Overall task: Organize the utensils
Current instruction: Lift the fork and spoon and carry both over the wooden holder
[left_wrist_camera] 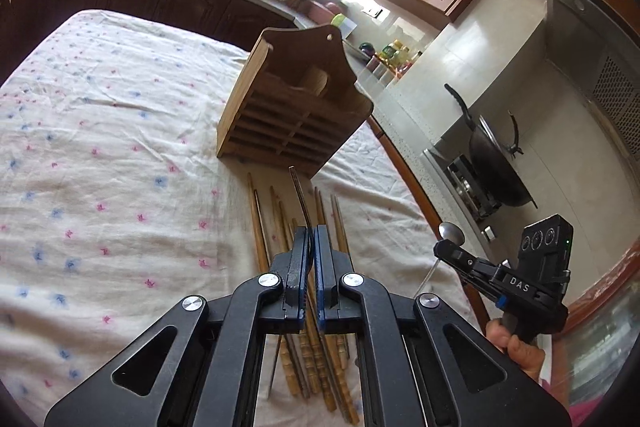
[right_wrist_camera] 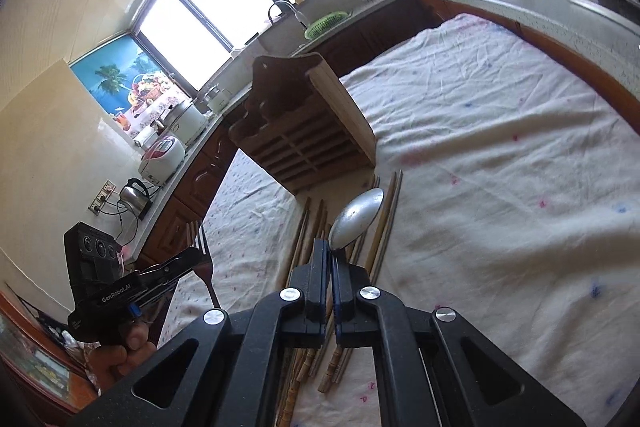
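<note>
Both tools are loaded and lifted, so the step in hand looks like carrying utensils to the wooden holder (left_wrist_camera: 294, 99), which stands at centre frame on the cloth-covered bench (left_wrist_camera: 100, 147). The left gripper (left_wrist_camera: 311, 247) has its fingers clamped on a fork (right_wrist_camera: 204, 251). The right gripper (right_wrist_camera: 331, 259) is clamped on a spoon (right_wrist_camera: 356, 217). Chopsticks (left_wrist_camera: 262, 227) lie below. Next, each needs aligning over a slot.

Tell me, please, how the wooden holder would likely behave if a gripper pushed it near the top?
The holder stands tall on a soft, wrinkled cloth, so it may tip rather than slide. It looks like rigid wood, probably stiff and fairly light, being slatted.
</note>
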### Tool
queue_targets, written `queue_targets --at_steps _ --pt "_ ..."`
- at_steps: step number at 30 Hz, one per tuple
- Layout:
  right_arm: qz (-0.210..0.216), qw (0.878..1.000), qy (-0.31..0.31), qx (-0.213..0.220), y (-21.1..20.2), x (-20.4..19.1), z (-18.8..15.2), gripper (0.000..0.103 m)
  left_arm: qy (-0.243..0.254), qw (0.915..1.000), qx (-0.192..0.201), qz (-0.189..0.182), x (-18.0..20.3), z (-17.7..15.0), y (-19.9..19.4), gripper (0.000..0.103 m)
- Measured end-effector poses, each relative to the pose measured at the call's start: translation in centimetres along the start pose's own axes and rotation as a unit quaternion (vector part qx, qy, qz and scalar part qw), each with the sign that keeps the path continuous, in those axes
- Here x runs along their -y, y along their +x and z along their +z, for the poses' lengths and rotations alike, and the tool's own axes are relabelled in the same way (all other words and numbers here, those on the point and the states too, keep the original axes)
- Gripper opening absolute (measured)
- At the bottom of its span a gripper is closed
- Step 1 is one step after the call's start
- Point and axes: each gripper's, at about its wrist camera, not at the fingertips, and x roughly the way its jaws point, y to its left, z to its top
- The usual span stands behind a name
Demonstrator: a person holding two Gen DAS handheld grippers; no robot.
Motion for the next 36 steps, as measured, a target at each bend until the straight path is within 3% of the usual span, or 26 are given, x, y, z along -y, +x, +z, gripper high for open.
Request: queue_targets --at_steps 7,17,23,31,36 --pt "-0.031 0.996 -0.067 0.054 -1.8 -2.8 2.3 0.002 0.001 0.9988 0.048 -0.008 0.5 1.5 -2.6 0.002" --pt "-0.041 0.991 -0.101 0.081 -1.2 -4.4 4.3 0.002 0.007 0.9974 0.069 -0.018 1.0 3.7 -2.7 0.002" --pt "-0.044 0.983 -0.130 0.123 -1.0 -6.3 8.1 0.002 0.026 0.9933 0.109 -0.029 2.4 8.3 -2.9 0.002" --pt "-0.054 0.962 -0.173 0.206 1.2 -8.5 14.7 0.002 0.061 0.9830 0.170 -0.034 4.1 16.4 -1.0 0.002" --pt "-0.069 0.960 -0.182 0.201 5.3 -7.8 16.2 0.002 0.061 0.9834 0.170 -0.014 2.4 18.0 2.5 0.002"
